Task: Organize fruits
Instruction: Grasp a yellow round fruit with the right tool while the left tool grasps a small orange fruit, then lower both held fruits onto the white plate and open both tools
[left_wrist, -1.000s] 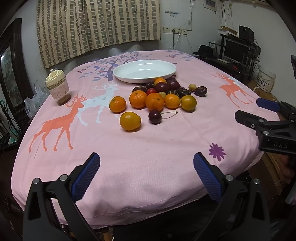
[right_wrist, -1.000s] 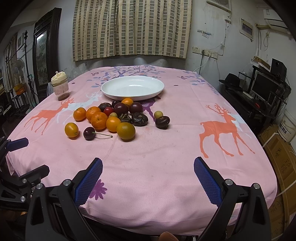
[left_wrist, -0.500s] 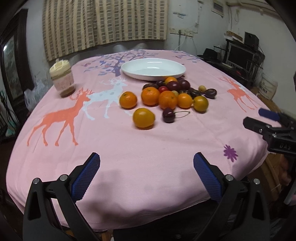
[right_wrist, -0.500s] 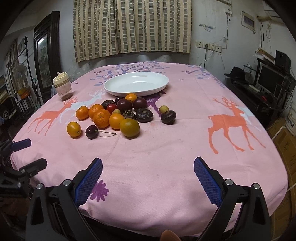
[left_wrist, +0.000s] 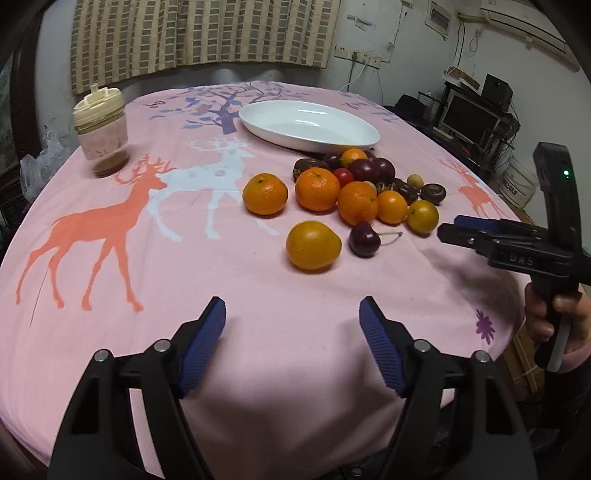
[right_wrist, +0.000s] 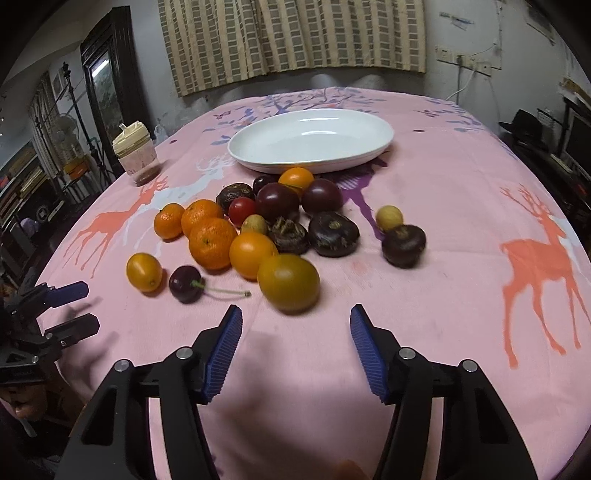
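Fruit lies heaped on a pink tablecloth (left_wrist: 184, 295) printed with deer, just in front of an empty white oval dish (right_wrist: 310, 140). Nearest the right gripper (right_wrist: 295, 350) sits a yellow-orange fruit (right_wrist: 288, 282), just beyond its blue pads (right_wrist: 223, 354); the jaws are closing with nothing but cloth between them. Behind that fruit the mandarins (right_wrist: 212, 242) touch one another in a cluster, with a small red tomato (right_wrist: 242, 210), two dark plums (right_wrist: 277, 201) and several brown, rough-skinned fruits (right_wrist: 334, 232) crowding toward the dish. One more dark brown fruit (right_wrist: 402, 240) rests apart to the right, touching a small pale yellow one (right_wrist: 388, 218).

In the left wrist view, the left gripper (left_wrist: 291, 339) hangs over bare cloth, its jaws also closing on nothing. Ahead of it lies a lone orange (left_wrist: 313, 245), and just beside that a dark cherry (left_wrist: 364, 240) with its stem pointing right. The right gripper shows at that view's right edge, held in a hand (left_wrist: 554, 317). A lidded cup (left_wrist: 100, 129) with brown contents stands well apart at the far left of the table.
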